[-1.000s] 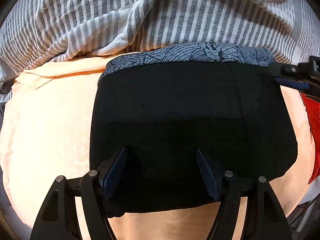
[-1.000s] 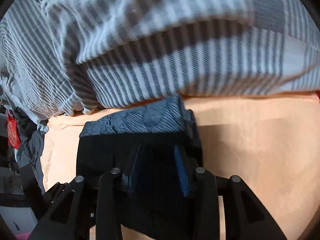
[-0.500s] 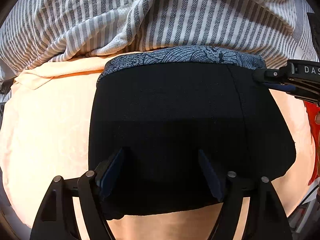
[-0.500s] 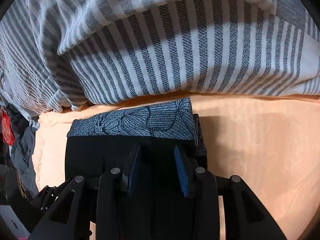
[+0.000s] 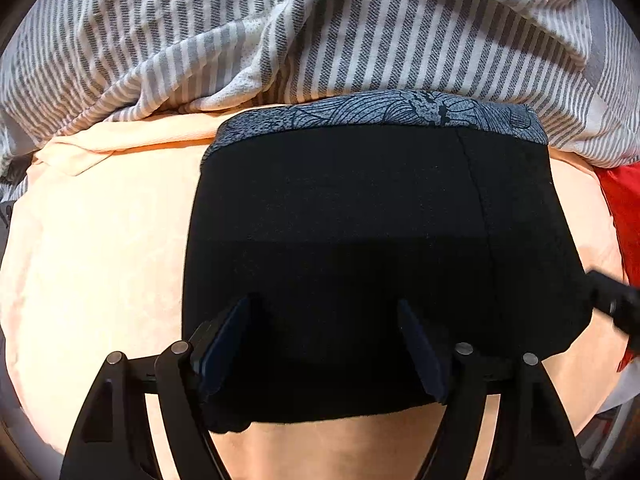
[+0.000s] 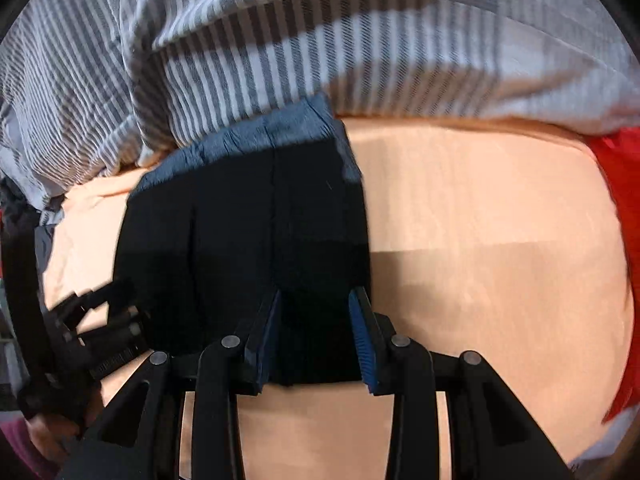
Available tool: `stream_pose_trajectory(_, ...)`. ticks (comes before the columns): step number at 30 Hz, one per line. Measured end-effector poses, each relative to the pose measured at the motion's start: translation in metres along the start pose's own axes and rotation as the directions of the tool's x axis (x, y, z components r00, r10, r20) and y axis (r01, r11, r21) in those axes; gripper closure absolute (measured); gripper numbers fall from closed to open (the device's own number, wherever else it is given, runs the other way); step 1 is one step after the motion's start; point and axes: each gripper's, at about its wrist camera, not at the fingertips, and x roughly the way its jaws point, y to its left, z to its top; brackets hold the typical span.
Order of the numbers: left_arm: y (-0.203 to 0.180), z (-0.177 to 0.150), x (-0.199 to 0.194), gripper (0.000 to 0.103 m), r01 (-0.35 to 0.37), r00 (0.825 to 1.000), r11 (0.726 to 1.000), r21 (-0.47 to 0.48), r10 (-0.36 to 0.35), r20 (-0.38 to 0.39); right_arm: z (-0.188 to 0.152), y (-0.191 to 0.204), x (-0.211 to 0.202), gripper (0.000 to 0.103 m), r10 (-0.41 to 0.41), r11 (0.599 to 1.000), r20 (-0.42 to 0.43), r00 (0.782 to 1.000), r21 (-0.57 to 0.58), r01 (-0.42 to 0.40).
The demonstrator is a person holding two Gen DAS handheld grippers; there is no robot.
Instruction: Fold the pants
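Note:
The black pants (image 5: 360, 240) lie folded into a compact rectangle on the peach bed sheet (image 5: 100, 260), on top of a blue patterned garment (image 5: 400, 114) that shows along the far edge. My left gripper (image 5: 324, 312) is open, its fingers spread over the near edge of the pants. My right gripper (image 6: 316, 300) is open, its jaws apart over the near right corner of the pants (image 6: 248, 232). The right gripper also shows blurred at the right edge of the left wrist view (image 5: 616, 304). The left gripper shows at the left of the right wrist view (image 6: 100, 320).
A grey and white striped blanket (image 5: 320, 32) is bunched along the far side, touching the blue garment. A red cloth (image 5: 624, 208) lies at the right edge of the sheet. It also shows in the right wrist view (image 6: 624, 200).
My right gripper has pulled back from the far right corner of the pants toward their near edge. My left gripper has barely moved and stays open.

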Motion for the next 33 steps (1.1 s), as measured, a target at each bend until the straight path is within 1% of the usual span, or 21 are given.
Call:
stream_pose_trajectory(4, 0.003, -0.006, -0.006, 0.026, -0.019, 1.0, 1.0, 0.006, 0.019, -0.002, -0.014, -0.004, 0.002, 0.065, -0.011, 1.0, -0.006, 1.0, 0.019, 0.012)
stream_pose_trajectory(8, 0.009, -0.014, -0.014, 0.026, -0.032, 0.999, 0.999, 0.008, 0.032, 0.0, -0.012, -0.006, 0.002, 0.064, -0.009, 0.998, -0.003, 1.0, 0.058, 0.009)
stream_pose_trajectory(12, 0.017, -0.019, -0.018, 0.026, -0.038, 0.999, 0.999, -0.001, 0.038, -0.007, -0.016, -0.004, 0.0, 0.063, -0.036, 0.999, -0.002, 0.999, 0.04, 0.036)
stream_pose_trajectory(15, 0.025, -0.022, -0.023, 0.026, -0.035, 0.999, 0.999, -0.009, 0.035, -0.008, -0.021, -0.006, -0.003, 0.063, -0.035, 0.997, -0.007, 0.999, 0.062, 0.035)
stream_pose_trajectory(22, 0.041, -0.031, -0.031, 0.026, -0.036, 0.999, 0.999, -0.014, 0.036, -0.012, -0.029, -0.005, -0.009, 0.063, -0.068, 0.995, -0.014, 0.998, 0.074, 0.069)
stream_pose_trajectory(26, 0.052, -0.035, -0.031, 0.026, -0.045, 0.999, 0.999, -0.017, 0.045, -0.028, -0.032, -0.004, -0.013, 0.062, -0.062, 0.993, -0.02, 0.998, 0.102, 0.063)
stream_pose_trajectory(28, 0.054, -0.036, -0.031, 0.026, -0.049, 0.998, 0.999, -0.01, 0.049, -0.037, -0.034, 0.003, -0.018, 0.058, -0.073, 0.992, -0.005, 0.997, 0.101, 0.073)
stream_pose_trajectory(30, 0.055, -0.037, -0.032, 0.026, -0.047, 0.998, 0.999, -0.003, 0.047, -0.043, -0.035, 0.009, -0.022, 0.048, -0.082, 0.992, 0.01, 0.997, 0.099, 0.081)
stream_pose_trajectory(33, 0.059, -0.038, -0.034, 0.026, -0.04, 0.998, 0.999, 0.005, 0.04, -0.046, -0.036, 0.019, -0.022, 0.046, -0.091, 0.991, 0.016, 0.996, 0.098, 0.089)
